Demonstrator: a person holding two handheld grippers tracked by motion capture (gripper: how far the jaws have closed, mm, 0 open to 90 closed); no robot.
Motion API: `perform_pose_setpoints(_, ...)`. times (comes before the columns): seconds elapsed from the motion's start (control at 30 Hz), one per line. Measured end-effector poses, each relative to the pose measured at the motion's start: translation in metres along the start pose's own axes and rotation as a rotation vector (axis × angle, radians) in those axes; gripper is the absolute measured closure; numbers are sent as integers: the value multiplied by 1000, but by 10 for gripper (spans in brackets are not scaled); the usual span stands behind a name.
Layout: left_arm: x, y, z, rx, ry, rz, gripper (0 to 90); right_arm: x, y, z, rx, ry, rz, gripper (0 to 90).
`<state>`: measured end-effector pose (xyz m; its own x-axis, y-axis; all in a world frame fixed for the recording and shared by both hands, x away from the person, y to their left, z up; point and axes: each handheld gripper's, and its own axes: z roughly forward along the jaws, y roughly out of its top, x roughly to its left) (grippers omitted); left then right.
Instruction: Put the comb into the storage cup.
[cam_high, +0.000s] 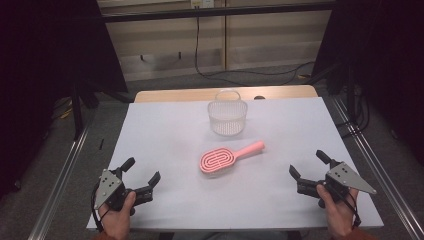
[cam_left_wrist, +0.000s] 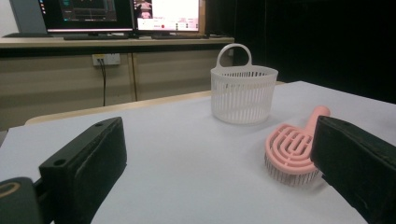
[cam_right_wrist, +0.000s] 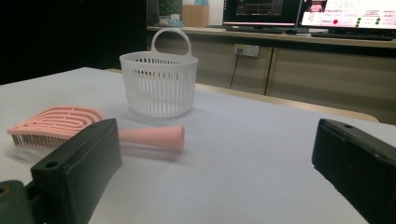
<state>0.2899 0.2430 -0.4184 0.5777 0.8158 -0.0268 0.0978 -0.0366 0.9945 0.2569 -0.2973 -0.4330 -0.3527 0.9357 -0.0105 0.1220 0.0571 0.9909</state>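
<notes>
Both grippers — left gripper (cam_high: 141, 171), right gripper (cam_high: 307, 164) — fingers wide apart, empty | pink hairbrush (cam_high: 226, 156) mid-tabletop (cam_high: 165, 135), near white basket (cam_high: 227, 116) | light, stiff, likely slick plastic — grip the handle crosswise

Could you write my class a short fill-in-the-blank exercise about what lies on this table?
1. The pink hairbrush lies with its bristles facing ____.
2. The white basket stands ____ from the person than the hairbrush does.
3. The left gripper and right gripper both have their jaws ____.
4. The basket holds ____.

Missing words: down; farther; open; nothing
</notes>
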Motion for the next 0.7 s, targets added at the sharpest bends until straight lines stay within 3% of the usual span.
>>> perform_pose_setpoints(0.3, 1, 0, 0, 3, -7, -7, 36, 0, 0, 1, 2, 21, -3, 6)
perform_pose_setpoints(0.7, -1, -1, 0, 4, -17, -15, 36, 5, 0, 3, -6, 85, 18, 7)
